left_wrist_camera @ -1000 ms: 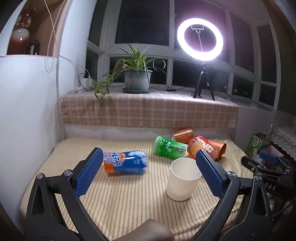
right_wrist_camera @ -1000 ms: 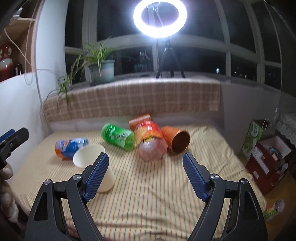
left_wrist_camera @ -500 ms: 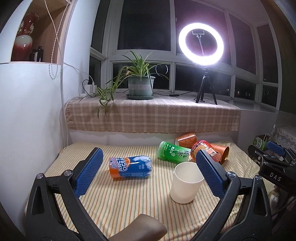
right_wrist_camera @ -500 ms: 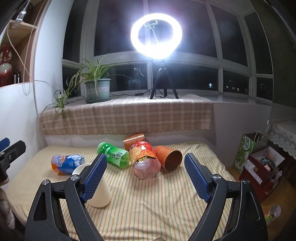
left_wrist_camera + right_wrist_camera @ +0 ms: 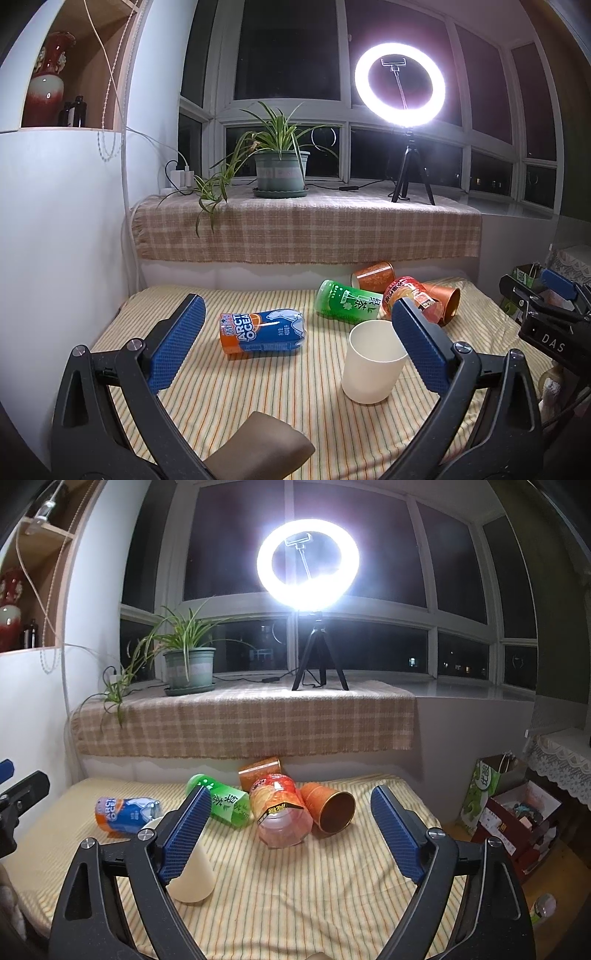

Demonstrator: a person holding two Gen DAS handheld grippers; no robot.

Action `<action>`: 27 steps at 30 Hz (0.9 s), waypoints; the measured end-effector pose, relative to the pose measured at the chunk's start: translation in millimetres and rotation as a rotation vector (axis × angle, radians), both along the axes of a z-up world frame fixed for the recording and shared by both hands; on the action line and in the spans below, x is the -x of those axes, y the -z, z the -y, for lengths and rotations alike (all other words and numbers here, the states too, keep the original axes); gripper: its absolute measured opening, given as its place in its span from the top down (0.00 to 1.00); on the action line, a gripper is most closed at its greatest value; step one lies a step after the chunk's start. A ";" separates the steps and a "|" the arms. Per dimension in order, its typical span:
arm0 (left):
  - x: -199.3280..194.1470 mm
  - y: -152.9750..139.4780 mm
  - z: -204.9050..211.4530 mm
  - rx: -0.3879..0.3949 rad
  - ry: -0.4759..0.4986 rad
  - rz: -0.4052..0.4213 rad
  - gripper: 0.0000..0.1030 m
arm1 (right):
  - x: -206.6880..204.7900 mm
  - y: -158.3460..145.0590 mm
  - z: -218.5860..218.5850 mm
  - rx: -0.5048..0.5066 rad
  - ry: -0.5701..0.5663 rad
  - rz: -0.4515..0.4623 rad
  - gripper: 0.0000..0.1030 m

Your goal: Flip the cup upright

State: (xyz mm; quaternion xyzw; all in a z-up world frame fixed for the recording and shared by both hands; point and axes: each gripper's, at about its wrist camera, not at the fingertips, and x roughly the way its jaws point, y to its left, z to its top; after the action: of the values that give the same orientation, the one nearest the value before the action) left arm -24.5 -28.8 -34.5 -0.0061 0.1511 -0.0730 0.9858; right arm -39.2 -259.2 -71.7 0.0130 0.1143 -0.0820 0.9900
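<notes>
A white cup (image 5: 371, 363) stands upright, mouth up, on the striped tablecloth (image 5: 258, 387). In the right wrist view the white cup (image 5: 194, 875) is partly hidden behind my left finger. My left gripper (image 5: 295, 347) is open and empty, well back from the cup, which sits just inside its right finger. My right gripper (image 5: 291, 834) is open and empty, above the table's front; it also shows at the right edge of the left wrist view (image 5: 546, 314). An orange cup (image 5: 328, 808) lies on its side, mouth toward me.
A blue and orange bottle (image 5: 262, 332), a green bottle (image 5: 347, 304), a red-labelled jar (image 5: 280, 814) and an orange can (image 5: 260, 771) lie at the table's back. A checked ledge (image 5: 240, 720) holds a plant and a ring light. Boxes (image 5: 517, 812) stand at the right.
Both grippers have pulled back and tilted up from the table, so the objects look lower and farther. The white cup stays upright where it stood.
</notes>
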 end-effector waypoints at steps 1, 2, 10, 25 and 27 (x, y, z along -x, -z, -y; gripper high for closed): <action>0.0 0.2 -0.4 -0.001 -0.001 -0.001 0.01 | 0.1 -0.2 -0.1 0.000 0.001 0.001 0.14; -0.3 0.8 -1.1 -0.001 -0.002 -0.003 0.00 | -0.1 -0.3 0.0 0.000 0.002 0.001 0.14; -2.6 2.1 -1.7 -0.005 0.000 -0.009 0.00 | -1.9 -0.1 0.8 0.002 0.003 -0.003 0.14; -2.8 1.7 -0.7 -0.011 -0.001 -0.009 0.00 | -3.2 2.2 2.1 0.002 -0.004 -0.013 0.14; -2.5 1.7 -1.0 -0.010 -0.001 -0.009 0.00 | -2.8 2.3 2.5 0.001 -0.004 -0.013 0.14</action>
State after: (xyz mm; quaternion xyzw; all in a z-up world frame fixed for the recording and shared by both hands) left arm -21.9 -27.8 -36.1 -0.0013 0.1557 -0.0719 0.9852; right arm -36.4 -261.6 -74.0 0.0114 0.1205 -0.0800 0.9894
